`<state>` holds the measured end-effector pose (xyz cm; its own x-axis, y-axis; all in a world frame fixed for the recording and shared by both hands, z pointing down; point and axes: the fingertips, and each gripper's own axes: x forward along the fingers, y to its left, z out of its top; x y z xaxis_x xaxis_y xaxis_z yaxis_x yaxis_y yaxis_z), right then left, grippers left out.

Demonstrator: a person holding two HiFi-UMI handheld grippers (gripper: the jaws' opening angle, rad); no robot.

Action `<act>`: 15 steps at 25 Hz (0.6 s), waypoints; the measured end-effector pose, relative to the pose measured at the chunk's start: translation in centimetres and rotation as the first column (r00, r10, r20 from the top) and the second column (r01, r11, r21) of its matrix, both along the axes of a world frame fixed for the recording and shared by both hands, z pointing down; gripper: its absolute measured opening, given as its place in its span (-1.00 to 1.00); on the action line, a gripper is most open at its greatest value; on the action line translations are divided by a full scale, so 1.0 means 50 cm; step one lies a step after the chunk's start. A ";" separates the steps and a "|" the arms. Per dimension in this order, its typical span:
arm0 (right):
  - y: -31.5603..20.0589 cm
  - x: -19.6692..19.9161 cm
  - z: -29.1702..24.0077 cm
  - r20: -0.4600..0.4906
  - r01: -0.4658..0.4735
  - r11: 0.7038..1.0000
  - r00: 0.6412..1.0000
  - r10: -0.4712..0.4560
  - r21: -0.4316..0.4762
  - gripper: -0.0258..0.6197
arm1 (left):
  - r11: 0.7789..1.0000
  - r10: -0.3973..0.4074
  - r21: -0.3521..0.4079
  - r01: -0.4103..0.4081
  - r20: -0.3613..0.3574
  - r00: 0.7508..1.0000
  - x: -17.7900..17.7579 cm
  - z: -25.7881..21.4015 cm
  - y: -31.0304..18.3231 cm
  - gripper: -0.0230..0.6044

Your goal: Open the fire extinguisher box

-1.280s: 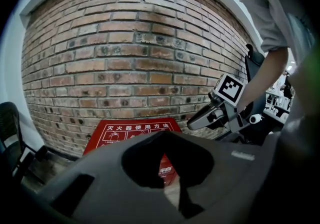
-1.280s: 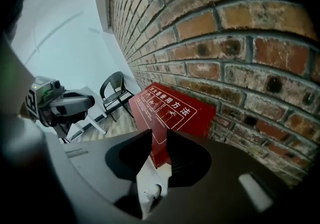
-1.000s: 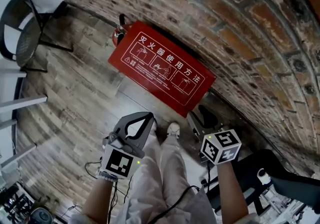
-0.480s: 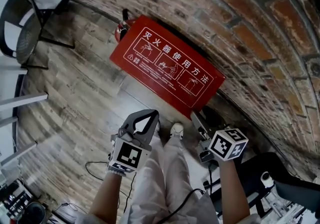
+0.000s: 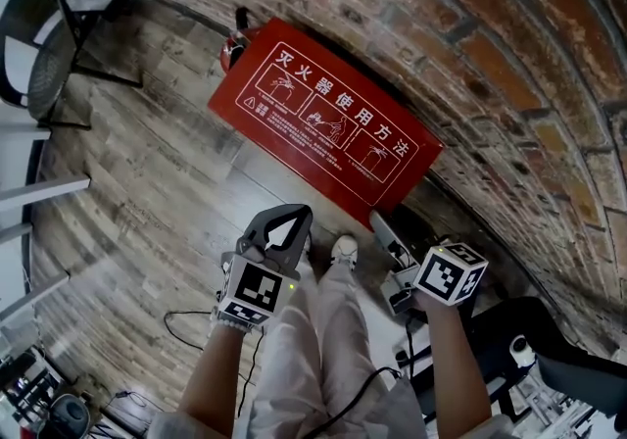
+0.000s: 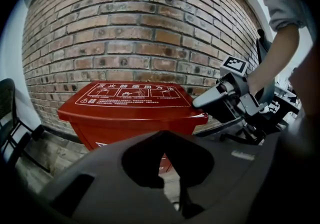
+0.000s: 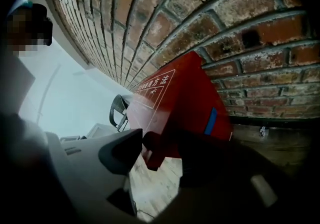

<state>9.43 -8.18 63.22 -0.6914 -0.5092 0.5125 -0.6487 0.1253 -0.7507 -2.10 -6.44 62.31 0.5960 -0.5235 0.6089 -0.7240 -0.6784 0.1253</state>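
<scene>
Pale trousers [image 5: 318, 329], white shoes [image 5: 343, 249], grey left gripper [image 5: 290, 217] (black-and-white marker cube [image 5: 257, 290]), black cables [image 5: 343, 398]

Wood-plank floor [image 5: 147, 163]: red fire extinguisher box [image 5: 323, 123] standing against brick wall [image 5: 470, 35]; black chair [image 5: 49, 45] well apart.

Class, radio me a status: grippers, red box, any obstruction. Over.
Left gripper shut, empty. Right gripper just opened, empty. Fire extinguisher box lid closed, against brick wall. Nothing in the way.
</scene>
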 end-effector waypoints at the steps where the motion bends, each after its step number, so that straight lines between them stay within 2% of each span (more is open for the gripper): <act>1: -0.001 -0.002 -0.002 0.005 0.000 1.000 1.000 0.000 0.000 -0.24 | 1.000 0.003 -0.004 -0.003 0.001 1.000 0.001 0.005 0.000 -0.93; 6: -0.002 -0.002 -0.006 0.043 -0.027 0.999 0.999 0.028 -0.032 -0.27 | 1.000 -0.001 -0.030 0.001 -0.003 1.000 0.008 0.032 -0.004 -0.93; 15: 0.002 -0.001 -0.030 0.070 -0.024 1.000 0.997 0.025 -0.016 -0.28 | 0.999 -0.012 -0.040 0.011 -0.025 1.000 0.033 0.039 -0.018 -0.93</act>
<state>9.37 -8.08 61.74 -0.7136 -0.5186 0.4711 -0.5970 0.0983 -0.7962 -0.47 -7.36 64.26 0.6057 -0.5059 0.6142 -0.7277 -0.6645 0.1703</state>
